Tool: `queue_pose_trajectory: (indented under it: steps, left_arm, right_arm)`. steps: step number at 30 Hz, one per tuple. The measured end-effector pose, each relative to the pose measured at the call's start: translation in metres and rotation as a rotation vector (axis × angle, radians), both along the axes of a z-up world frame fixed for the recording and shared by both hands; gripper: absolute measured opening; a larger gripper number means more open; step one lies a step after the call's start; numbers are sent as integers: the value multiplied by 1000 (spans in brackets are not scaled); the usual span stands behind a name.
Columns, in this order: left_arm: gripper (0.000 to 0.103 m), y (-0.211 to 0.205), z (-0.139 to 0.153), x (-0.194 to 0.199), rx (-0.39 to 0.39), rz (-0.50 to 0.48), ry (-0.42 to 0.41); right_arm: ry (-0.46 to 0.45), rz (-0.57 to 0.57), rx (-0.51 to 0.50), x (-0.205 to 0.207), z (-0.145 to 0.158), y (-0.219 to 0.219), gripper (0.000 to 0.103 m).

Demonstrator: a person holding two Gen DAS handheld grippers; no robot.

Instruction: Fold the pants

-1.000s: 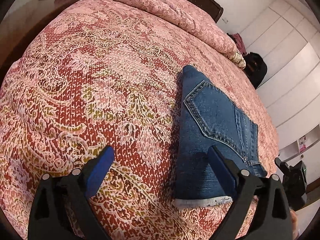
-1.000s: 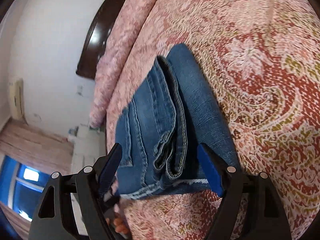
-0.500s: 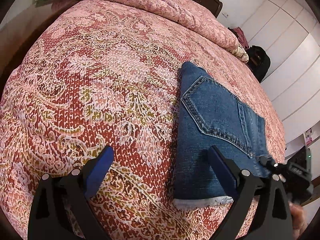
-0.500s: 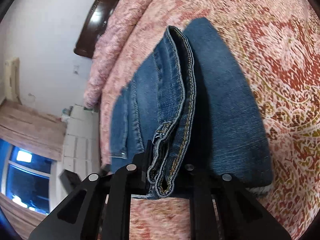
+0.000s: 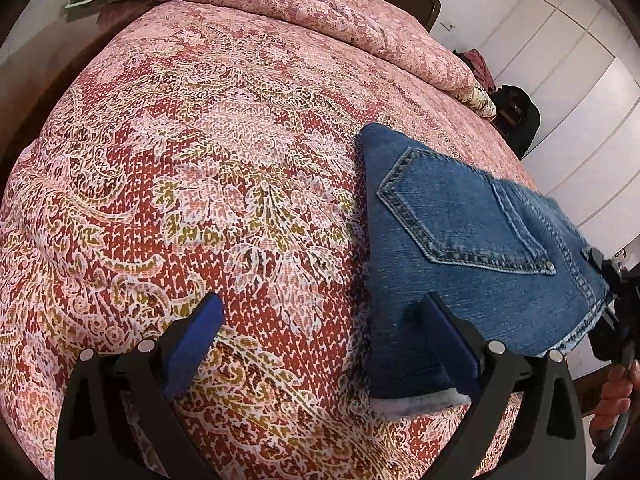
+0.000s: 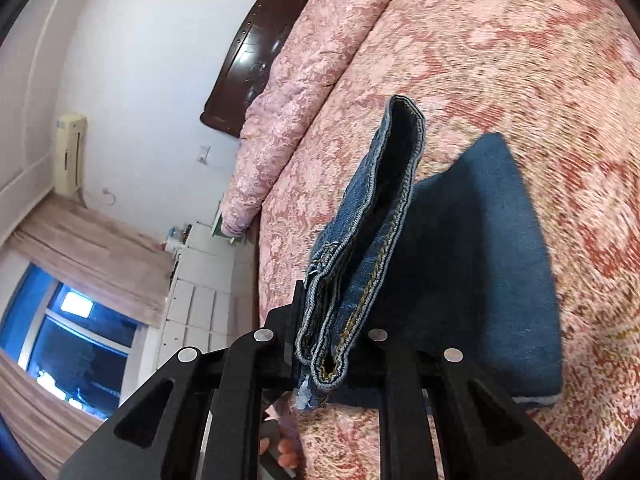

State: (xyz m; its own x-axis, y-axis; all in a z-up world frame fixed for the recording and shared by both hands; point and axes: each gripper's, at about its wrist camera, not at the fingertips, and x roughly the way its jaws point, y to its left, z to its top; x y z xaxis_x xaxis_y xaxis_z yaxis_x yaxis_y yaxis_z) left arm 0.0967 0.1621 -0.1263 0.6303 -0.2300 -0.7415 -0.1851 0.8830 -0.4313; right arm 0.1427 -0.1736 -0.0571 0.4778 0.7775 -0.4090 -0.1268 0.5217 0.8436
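Pants (image 6: 480, 264) folded on bed (image 5: 200, 160), waistband edge pinched and lifted by right gripper (image 6: 324, 360) at lower centre, jaws just closed; left gripper (image 5: 320, 344) spread, empty (right is nearer).

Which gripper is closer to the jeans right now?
Right. The right gripper is clamped on the waistband edge of the jeans, lifting it. The left gripper is open above the bedspread, one finger over the jeans.

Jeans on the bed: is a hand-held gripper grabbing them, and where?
Yes. The right hand-held gripper pinches the jeans by their stitched waistband edge, lifting it. The left hand-held gripper is open, holding nothing.
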Motion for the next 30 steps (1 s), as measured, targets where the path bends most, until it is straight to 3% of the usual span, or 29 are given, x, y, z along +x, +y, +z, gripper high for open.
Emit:
queue_pose_trajectory:
  steps: [10,15,20,22,25,28,30]
  left_arm:
    - [99,-1,-1,2,33,-17,2]
    - [99,2,2,0,17,-6,-7]
    - [98,10,28,-14,-53,10,-155]
    - [98,9,45,-22,-102,-20,-258]
    - [98,-13,68,-21,-122,-147,-336]
    - [98,-56,79,-12,-87,-300,-351]
    - [98,-75,79,-6,-59,-334,-336]
  right_arm:
    - [69,-78,-30,-21,-43,-28,13]
    - [48,-84,-47,-24,-40,-30,13]
    - [36,-104,-53,-29,-40,-40,13]
    - [31,-105,-40,-32,-39,-41,13]
    - [23,-106,-28,-33,-39,-41,13]
    - [23,-105,12,-25,-37,-34,13]
    - [13,-89,29,-19,-31,-25,13]
